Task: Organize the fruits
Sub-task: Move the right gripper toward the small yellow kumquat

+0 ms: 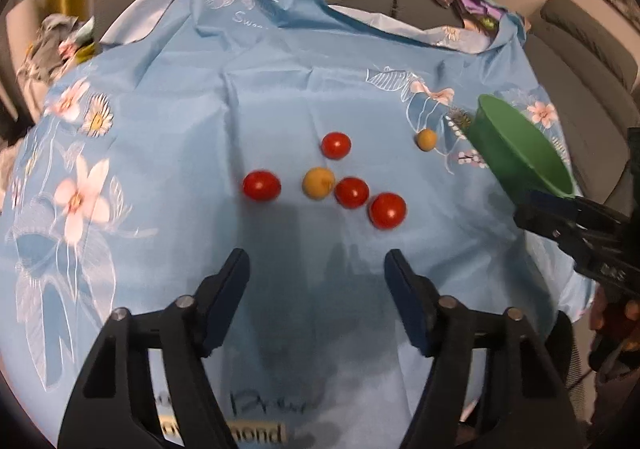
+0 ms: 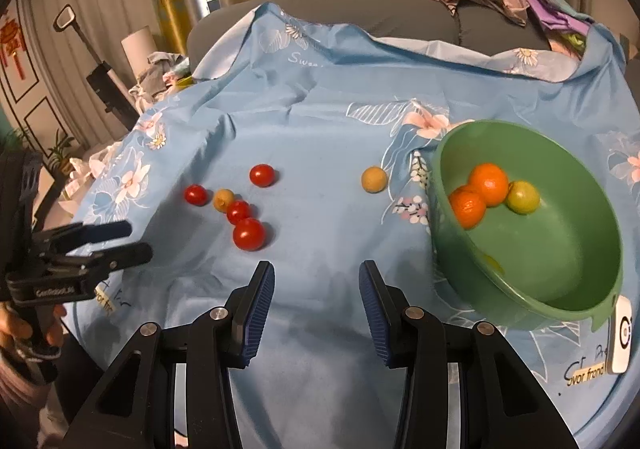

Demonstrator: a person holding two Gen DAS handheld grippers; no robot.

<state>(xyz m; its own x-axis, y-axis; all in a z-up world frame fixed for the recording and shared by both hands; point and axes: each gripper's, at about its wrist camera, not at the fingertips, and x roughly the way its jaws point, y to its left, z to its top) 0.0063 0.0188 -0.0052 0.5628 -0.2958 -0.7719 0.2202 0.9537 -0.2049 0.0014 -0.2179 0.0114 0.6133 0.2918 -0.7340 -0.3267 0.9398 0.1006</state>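
Four red tomatoes (image 2: pixel 249 234) and two yellowish fruits (image 2: pixel 374 179) lie loose on the blue floral cloth. The green bowl (image 2: pixel 568 289) holds two oranges (image 2: pixel 489 184) and a green fruit (image 2: pixel 522 197).

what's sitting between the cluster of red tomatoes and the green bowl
One small yellow-brown fruit lies alone on the blue cloth between the red tomatoes and the green bowl; the rest is bare cloth. The right wrist view shows it best.
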